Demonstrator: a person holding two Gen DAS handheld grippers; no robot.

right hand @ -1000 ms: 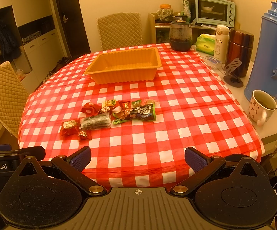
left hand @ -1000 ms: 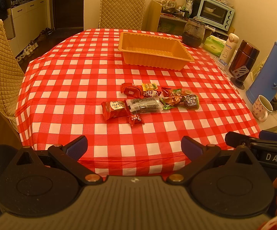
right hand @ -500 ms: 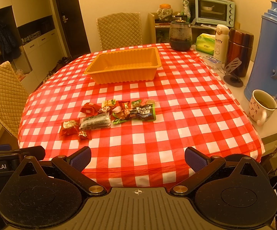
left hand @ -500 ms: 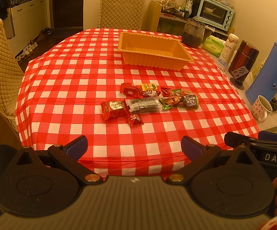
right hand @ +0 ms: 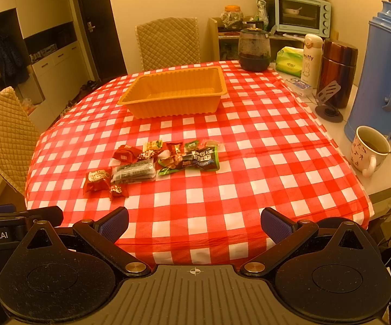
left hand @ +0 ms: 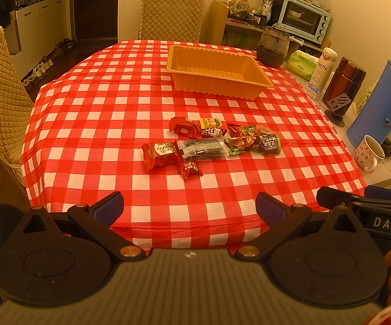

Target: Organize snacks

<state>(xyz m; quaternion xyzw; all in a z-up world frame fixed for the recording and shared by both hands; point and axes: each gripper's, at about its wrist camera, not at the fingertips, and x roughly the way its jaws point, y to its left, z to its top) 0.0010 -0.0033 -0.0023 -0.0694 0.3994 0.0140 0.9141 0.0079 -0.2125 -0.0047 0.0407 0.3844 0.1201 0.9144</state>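
Beyond both wide-open, empty tools [left hand: 189, 208] [right hand: 194, 224], overlapping snacks [left hand: 209, 143], labels unreadable; right edge cut off.

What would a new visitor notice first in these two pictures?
First the red checked tablecloth that covers the table. A small heap of wrapped snacks lies near its middle, and an empty orange tray stands beyond them. Both grippers, left and right, are open and empty at the near edge.

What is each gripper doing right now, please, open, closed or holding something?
Left gripper: open, holding nothing, short of the snacks.
Right gripper: open, holding nothing, also at the table's near edge.
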